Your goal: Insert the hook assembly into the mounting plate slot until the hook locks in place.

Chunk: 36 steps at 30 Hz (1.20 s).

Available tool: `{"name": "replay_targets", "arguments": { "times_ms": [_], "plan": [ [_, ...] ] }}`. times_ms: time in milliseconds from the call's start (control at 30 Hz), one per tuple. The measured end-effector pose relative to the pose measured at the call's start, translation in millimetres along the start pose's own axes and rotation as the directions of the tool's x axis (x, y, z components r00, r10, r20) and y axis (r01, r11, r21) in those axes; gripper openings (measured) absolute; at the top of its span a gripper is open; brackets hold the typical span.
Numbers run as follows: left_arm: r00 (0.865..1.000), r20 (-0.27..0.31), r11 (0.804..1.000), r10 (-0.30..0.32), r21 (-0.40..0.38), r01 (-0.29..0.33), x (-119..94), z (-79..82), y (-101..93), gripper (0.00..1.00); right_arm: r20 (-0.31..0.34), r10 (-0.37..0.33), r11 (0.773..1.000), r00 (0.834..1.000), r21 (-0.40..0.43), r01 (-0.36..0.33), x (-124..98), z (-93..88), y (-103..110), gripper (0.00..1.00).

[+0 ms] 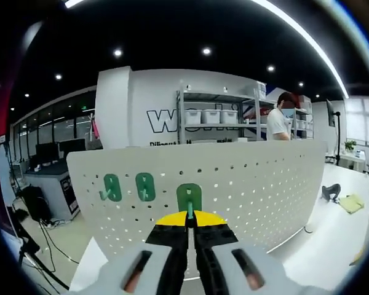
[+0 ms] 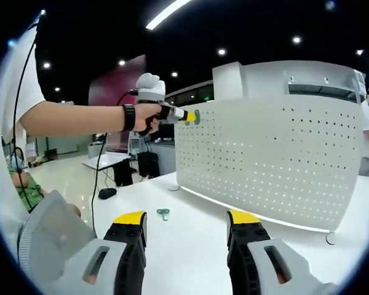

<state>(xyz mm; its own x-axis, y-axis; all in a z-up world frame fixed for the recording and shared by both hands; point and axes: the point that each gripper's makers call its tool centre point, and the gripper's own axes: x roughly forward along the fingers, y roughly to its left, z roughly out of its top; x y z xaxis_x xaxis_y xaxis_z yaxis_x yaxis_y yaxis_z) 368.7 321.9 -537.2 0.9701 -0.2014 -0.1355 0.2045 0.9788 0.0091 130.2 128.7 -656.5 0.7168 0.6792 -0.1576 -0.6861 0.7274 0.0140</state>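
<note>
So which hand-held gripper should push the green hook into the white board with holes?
Left. The left hand-held gripper is shut on the green hook, right at the pegboard. The right hand-held gripper is open, holding nothing, back over the table.

Both views are bright and evenly lit from above by ceiling spotlights and long light strips, which blow out to pure white. Daylight glows through the holes of the white pegboard. Shadows on the white table are soft. Fisheye distortion bends straight edges strongly toward the rims, where detail softens
</note>
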Motion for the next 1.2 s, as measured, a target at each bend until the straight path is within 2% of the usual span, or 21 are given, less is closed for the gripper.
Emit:
{"name": "replay_targets", "arguments": {
  "times_ms": [633,733,800,867,1200],
  "plan": [
    [1.000,-0.004,1.000,0.011,0.007,-0.011,26.3,7.0,3.7,0.02,-0.002,-0.035,0.999,0.999,0.017,0.035,-4.5,-2.4,-6.2,0.52],
    [1.000,0.002,1.000,0.020,-0.011,-0.020,27.7,8.0,7.5,0.02,-0.004,-0.042,0.999,0.999,0.013,0.042,-5.6,-2.2,-7.9,0.52],
    [1.000,0.005,1.000,0.024,0.007,-0.024,28.8,8.4,9.0,0.02,-0.005,-0.046,0.999,0.999,0.017,0.046,-6.6,-2.2,-9.1,0.52],
    [1.000,-0.002,1.000,0.017,-0.010,-0.017,30.1,6.8,8.0,0.02,-0.006,-0.051,0.999,0.999,0.015,0.051,-7.8,-2.8,-10.3,0.52],
    [1.000,0.001,1.000,0.017,0.000,-0.017,37.5,10.4,8.4,0.02,-0.009,-0.058,0.998,0.998,0.020,0.058,-6.9,-2.8,-12.6,0.52]
  ]
}}
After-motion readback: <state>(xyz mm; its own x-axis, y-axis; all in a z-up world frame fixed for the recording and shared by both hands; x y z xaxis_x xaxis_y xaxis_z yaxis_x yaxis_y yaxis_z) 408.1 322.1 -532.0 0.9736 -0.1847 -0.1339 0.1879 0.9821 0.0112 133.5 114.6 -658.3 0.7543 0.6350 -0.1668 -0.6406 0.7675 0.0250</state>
